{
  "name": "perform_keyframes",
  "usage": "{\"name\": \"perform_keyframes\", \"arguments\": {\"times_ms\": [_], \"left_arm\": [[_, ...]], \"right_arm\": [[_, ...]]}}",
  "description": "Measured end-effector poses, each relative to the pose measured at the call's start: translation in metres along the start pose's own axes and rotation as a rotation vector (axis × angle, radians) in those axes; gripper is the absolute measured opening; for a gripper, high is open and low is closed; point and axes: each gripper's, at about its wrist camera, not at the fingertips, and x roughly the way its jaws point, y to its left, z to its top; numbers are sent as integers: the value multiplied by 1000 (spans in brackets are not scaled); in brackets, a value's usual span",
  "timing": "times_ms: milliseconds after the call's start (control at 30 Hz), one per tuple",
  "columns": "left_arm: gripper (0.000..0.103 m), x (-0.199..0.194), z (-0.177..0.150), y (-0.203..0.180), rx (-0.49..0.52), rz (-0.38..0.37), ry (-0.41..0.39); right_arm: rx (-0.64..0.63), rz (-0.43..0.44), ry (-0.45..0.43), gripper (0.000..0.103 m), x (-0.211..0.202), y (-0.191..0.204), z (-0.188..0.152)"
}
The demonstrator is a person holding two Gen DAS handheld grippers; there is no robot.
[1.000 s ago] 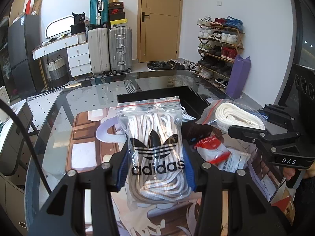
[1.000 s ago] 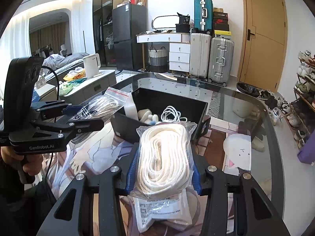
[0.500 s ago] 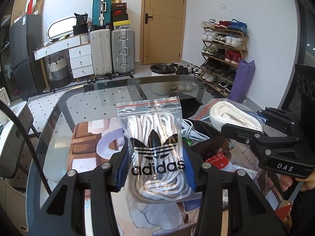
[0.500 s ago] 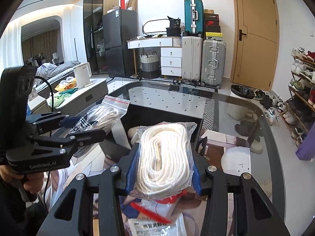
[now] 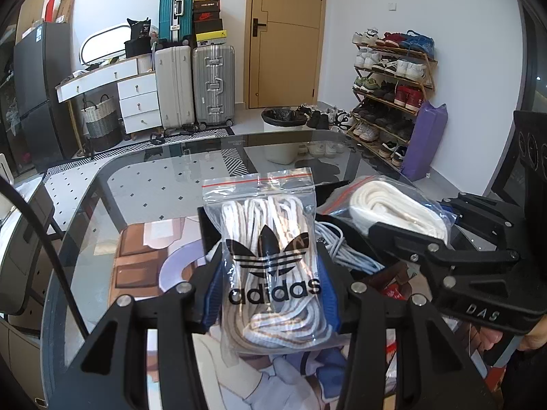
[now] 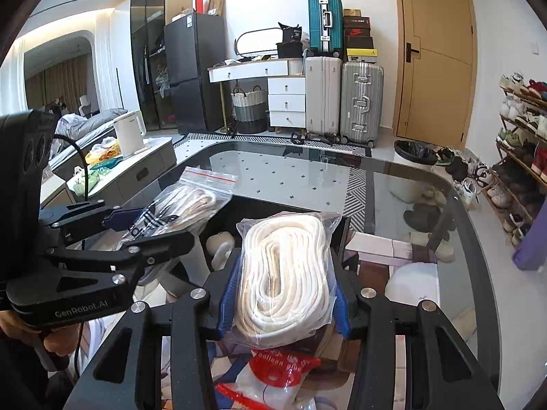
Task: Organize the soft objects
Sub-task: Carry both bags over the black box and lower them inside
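My left gripper [image 5: 270, 290] is shut on a clear zip bag of white laces with a black adidas logo [image 5: 270, 259], held upright above the table. My right gripper [image 6: 283, 294] is shut on a clear bag of thick cream rope [image 6: 287, 266]. Both bags hang over the near side of a black open box [image 6: 290, 205] that holds a white cable [image 5: 345, 253] and white items [image 6: 220, 246]. In the left wrist view the rope bag [image 5: 393, 212] and right gripper [image 5: 410, 235] sit to the right. In the right wrist view the adidas bag [image 6: 177, 212] and left gripper [image 6: 143, 229] sit to the left.
A glass table [image 5: 154, 184] with a printed mat [image 5: 143, 259] carries the box. A red and white packet [image 6: 280, 372] lies under my right gripper. Beyond the table stand suitcases [image 5: 212, 85], a white bin [image 5: 283, 133] and a shoe rack [image 5: 393, 85].
Both grippers have carried their bags forward toward the black box. The box now lies mostly under and behind the bags, and the loose packets have slid to the bottom of the views.
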Motion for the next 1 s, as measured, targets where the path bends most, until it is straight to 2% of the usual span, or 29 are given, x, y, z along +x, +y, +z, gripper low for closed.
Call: {"name": "perform_keyframes", "arguments": {"times_ms": [600,1000], "left_arm": [[47,37,0,1,20,15,59],[47,35,-5,-2,49,16,65]], "right_arm": [[-36,25,48,45,40,-3,1],[-63,30,96,46,50,-2,-5]]}}
